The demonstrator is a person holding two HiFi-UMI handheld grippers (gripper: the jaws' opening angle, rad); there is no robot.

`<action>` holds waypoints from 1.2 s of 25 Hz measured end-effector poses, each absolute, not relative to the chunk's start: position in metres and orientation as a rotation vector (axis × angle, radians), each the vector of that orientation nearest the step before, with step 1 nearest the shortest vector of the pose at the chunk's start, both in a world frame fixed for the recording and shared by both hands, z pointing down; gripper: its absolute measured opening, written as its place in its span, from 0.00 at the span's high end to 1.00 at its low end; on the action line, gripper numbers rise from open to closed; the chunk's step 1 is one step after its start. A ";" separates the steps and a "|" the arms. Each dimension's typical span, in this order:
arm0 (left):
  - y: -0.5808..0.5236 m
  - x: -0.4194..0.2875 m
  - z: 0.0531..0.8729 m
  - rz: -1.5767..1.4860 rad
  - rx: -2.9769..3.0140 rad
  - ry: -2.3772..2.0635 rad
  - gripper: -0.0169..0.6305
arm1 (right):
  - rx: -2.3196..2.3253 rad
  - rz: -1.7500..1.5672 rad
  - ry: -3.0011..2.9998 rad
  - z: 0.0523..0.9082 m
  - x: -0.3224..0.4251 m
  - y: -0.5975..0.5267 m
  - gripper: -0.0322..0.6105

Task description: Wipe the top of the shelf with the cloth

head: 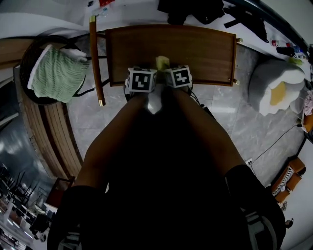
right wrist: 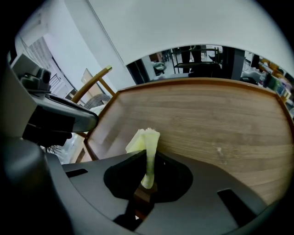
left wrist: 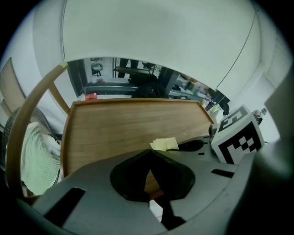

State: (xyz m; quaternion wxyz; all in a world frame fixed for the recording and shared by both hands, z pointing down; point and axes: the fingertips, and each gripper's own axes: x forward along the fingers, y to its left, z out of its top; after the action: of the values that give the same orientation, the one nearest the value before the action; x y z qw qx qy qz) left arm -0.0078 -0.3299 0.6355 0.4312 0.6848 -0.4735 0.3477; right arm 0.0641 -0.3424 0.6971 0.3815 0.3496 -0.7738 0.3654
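The shelf's brown wooden top (head: 200,49) lies ahead of me, with a raised rim. A small pale yellow cloth (head: 162,62) stands up at its near edge, between the two marker cubes. My right gripper (head: 170,70) is shut on the cloth (right wrist: 146,140), which sticks up from its jaws (right wrist: 147,161) over the wood (right wrist: 220,124). My left gripper (head: 148,73) sits close beside it on the left, jaws shut with nothing in them (left wrist: 149,155). The left gripper view shows the cloth (left wrist: 164,144) just to its right, on the shelf top (left wrist: 128,124).
A round dark chair with a green knitted cushion (head: 58,73) stands left of the shelf, its curved wooden rail (head: 95,58) close to the shelf's left edge. A white and yellow soft seat (head: 274,85) sits at the right. Dark things (head: 195,10) lie behind the shelf.
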 end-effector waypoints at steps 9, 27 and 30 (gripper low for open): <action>-0.351 0.076 0.640 0.850 1.782 -1.142 0.96 | 0.962 0.927 -1.933 0.693 0.146 -0.353 0.88; -0.375 0.217 0.630 0.817 1.939 -1.011 0.96 | 1.270 0.960 -1.712 0.684 0.344 -0.369 0.88; -0.374 0.220 0.626 0.820 1.931 -0.999 0.96 | 1.316 0.971 -1.649 0.683 0.361 -0.368 0.88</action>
State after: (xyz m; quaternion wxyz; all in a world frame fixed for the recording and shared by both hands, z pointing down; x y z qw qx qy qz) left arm 0.2200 -0.3740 0.6259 0.3975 0.7626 -0.3943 0.3240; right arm 0.3608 -0.3677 0.6833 0.3981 0.5198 -0.6514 0.3834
